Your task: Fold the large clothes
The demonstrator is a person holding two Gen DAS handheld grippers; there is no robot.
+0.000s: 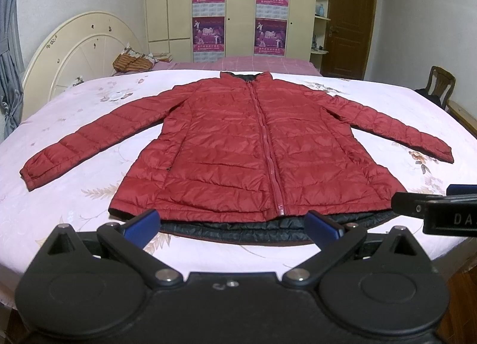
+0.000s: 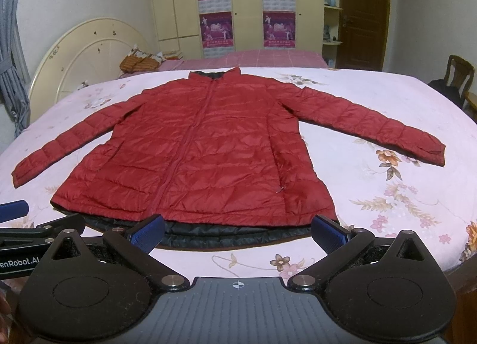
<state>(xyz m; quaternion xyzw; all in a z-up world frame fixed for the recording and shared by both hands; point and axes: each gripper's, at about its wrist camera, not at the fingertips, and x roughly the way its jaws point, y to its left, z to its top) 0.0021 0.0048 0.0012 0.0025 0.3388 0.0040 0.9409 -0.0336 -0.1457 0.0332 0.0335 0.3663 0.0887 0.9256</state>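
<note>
A red quilted down jacket [image 1: 238, 150] [image 2: 193, 150] lies flat on the bed, zipped, front up, both sleeves spread out to the sides. Its dark lining shows along the hem nearest me. My left gripper [image 1: 234, 226] hovers open just short of the hem, blue pads wide apart, nothing between them. My right gripper [image 2: 238, 232] is likewise open in front of the hem, to the right of the left one. The right gripper's tip shows at the left wrist view's right edge [image 1: 435, 206]; the left gripper's tip shows at the right wrist view's left edge [image 2: 18, 212].
The bed carries a pale pink floral sheet [image 1: 74, 141] [image 2: 387, 194] with a cream round headboard [image 1: 77, 45] on the left. A folded patterned cloth [image 1: 134, 62] lies at the far side. A wooden chair [image 2: 457, 75] stands right; wardrobe and door are behind.
</note>
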